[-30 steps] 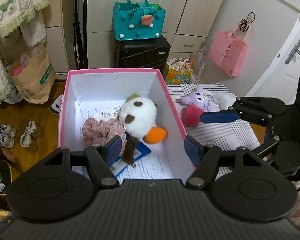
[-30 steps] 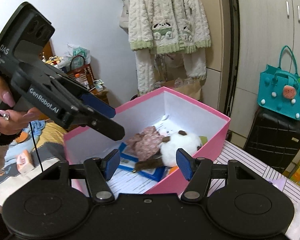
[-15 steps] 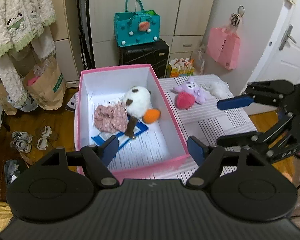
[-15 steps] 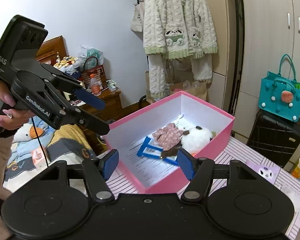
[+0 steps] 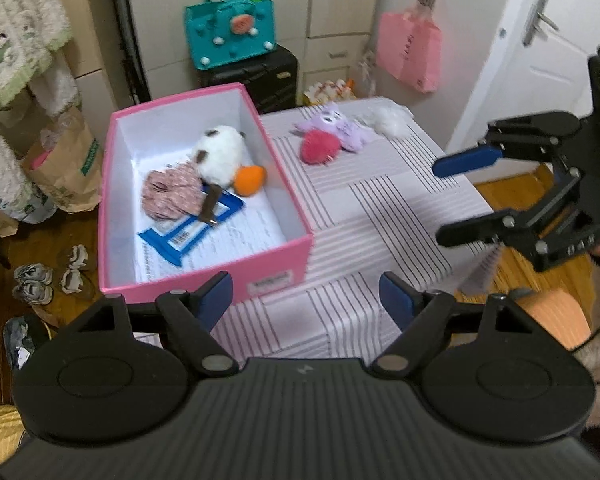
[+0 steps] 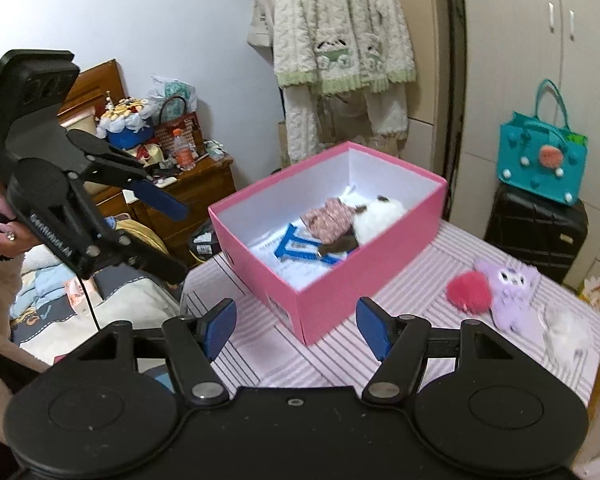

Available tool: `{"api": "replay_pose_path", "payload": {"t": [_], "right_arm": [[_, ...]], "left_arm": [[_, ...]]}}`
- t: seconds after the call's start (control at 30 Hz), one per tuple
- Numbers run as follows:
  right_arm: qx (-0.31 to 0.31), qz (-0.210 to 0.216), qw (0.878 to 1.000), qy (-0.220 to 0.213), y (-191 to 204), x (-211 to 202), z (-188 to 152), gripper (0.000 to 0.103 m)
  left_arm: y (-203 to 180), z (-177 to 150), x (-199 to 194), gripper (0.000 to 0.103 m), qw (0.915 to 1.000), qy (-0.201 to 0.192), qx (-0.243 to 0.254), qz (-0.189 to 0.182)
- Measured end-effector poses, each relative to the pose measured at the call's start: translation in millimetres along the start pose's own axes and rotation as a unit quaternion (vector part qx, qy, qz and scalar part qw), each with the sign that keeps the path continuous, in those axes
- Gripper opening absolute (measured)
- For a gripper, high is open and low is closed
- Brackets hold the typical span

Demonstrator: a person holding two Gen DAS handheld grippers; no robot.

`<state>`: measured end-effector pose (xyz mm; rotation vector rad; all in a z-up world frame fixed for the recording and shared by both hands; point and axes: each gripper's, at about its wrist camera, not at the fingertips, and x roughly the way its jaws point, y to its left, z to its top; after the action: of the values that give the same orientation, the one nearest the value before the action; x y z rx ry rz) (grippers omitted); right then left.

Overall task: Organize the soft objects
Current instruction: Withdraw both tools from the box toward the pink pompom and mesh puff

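Observation:
A pink box (image 5: 284, 258) stands on the striped table (image 5: 380, 216). Inside it lie a white plush with an orange part (image 5: 220, 156) and a floral cloth piece (image 5: 170, 194). On the table beyond the box lie a red pompom (image 5: 320, 148), a purple plush (image 5: 342, 126) and a white fluffy item (image 5: 388, 120). My left gripper (image 5: 306, 300) is open and empty, above the table's near edge. My right gripper (image 6: 296, 326) is open and empty, near the box's corner (image 6: 304, 320). It also shows at the right of the left wrist view (image 5: 452, 200).
A teal bag (image 5: 230, 36) sits on a black suitcase (image 5: 260, 76) behind the table. A pink bag (image 5: 410, 54) hangs by the door. Paper bags (image 5: 66, 164) and shoes (image 5: 48, 276) lie on the floor at left. A cluttered wooden cabinet (image 6: 188, 188) stands behind.
Both grippers have pulled back and up from the box, still open and empty. More of the table and the three toys on it show now.

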<state>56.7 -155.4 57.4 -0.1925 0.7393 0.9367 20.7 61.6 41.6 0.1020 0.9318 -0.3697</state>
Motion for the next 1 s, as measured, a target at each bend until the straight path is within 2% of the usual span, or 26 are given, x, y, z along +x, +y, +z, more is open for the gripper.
{"api": "replay_pose_path", "payload": {"t": [0.17, 0.43, 0.53, 0.77, 1.0], "right_arm": [[0.014, -0.014, 1.000, 0.005, -8, -10, -20, 0.071], [0.029, -0.031, 0.999, 0.018, -21, -18, -47, 0.071], [0.029, -0.042, 0.999, 0.012, -29, -20, -57, 0.072], [0.031, -0.068, 0.997, -0.020, -53, -28, -78, 0.072], [0.032, -0.099, 0.993, -0.056, -83, -34, -93, 0.075]], "left_arm": [[-21, -4, 9, 0.080, 0.9995, 0.013, 0.024, -0.015], [-37, -2, 30, 0.080, 0.9983, 0.031, 0.035, -0.033], [-41, 2, 34, 0.080, 0.9981, 0.009, 0.041, -0.046], [-58, 11, 48, 0.078, 0.9950, -0.061, 0.064, -0.045], [-73, 27, 79, 0.078, 0.9910, -0.095, 0.057, -0.075]]}}
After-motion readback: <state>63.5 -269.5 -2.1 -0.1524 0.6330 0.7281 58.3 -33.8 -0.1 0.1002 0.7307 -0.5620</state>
